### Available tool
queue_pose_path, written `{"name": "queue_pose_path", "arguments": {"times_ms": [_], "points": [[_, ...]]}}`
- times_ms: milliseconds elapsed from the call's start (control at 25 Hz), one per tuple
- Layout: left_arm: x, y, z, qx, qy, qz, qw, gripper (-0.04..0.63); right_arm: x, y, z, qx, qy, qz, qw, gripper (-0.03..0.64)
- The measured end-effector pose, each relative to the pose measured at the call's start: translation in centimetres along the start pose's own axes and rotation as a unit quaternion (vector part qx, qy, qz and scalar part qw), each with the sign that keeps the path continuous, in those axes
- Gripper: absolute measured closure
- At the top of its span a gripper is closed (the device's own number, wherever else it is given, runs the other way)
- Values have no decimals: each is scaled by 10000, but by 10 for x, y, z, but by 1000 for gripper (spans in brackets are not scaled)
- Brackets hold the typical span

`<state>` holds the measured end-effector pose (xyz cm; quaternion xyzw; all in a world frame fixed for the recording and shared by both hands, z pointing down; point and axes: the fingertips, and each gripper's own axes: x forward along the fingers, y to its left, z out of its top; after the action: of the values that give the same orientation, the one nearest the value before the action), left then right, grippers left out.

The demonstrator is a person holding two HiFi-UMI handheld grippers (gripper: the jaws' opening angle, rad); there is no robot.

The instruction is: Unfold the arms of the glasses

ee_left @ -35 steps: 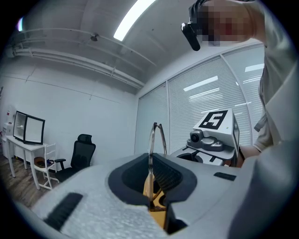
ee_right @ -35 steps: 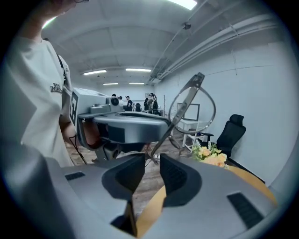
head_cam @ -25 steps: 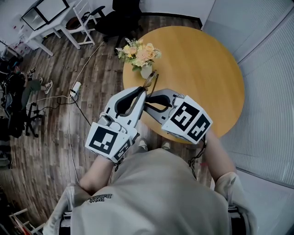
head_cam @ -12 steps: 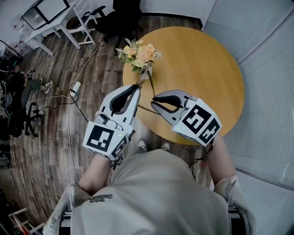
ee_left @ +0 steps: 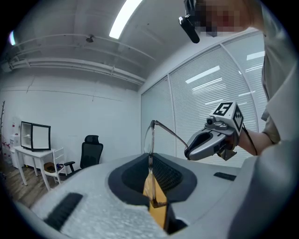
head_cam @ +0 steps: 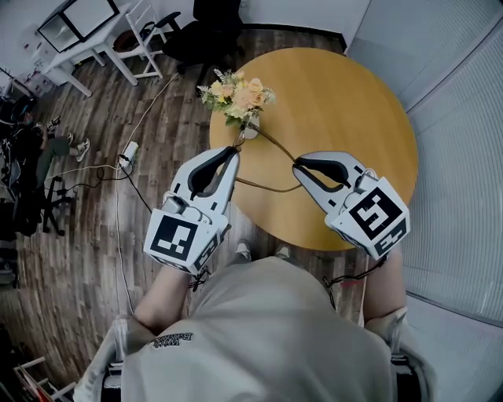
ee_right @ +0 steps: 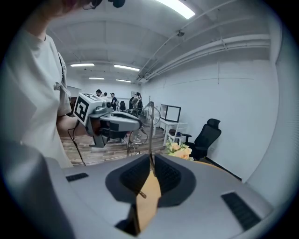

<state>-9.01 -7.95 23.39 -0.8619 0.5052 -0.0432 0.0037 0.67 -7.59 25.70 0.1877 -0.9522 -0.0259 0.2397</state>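
A pair of thin wire-rimmed glasses hangs in the air over the near edge of the round wooden table. My left gripper is shut on the front frame; in the left gripper view the lens stands up out of the pads. One arm runs from the frame out to the right. My right gripper is shut on that arm's far end, which shows as a thin rod between its pads. The second arm stretches below, between the two grippers.
A small vase of flowers stands at the table's left edge, just beyond the glasses. Left of the table are wooden floor, a cable with a power strip, white desks and a black office chair. Blinds cover the wall on the right.
My right gripper has drawn away to the right from the left one, swinging the glasses arm outward with it. The left gripper has stayed nearly still with the frame.
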Motion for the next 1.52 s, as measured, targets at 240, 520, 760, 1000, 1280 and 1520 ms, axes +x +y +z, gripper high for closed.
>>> {"name": "queue_pose_path", "arguments": {"times_ms": [240,520,760,1000,1280,1520], "points": [[6,-1,-6,201,201,14,9996,554,-15,-19,2,-66,-5,-331,9994,569],[10,2,-19,404,494,107,9979,554,-19,-30,-1,-178,64,-604,9980,569],[11,4,-27,380,673,112,9969,555,-20,-30,4,-186,-15,-604,9980,568],[9,7,-23,330,574,232,9975,555,-25,-24,10,-244,-92,-544,9982,566],[4,26,-18,246,447,513,9974,555,-36,-31,19,-21,-511,-728,9960,560],[-5,50,10,-5,23,806,9967,555,-61,-53,49,388,-1272,-1270,9830,560]]}}
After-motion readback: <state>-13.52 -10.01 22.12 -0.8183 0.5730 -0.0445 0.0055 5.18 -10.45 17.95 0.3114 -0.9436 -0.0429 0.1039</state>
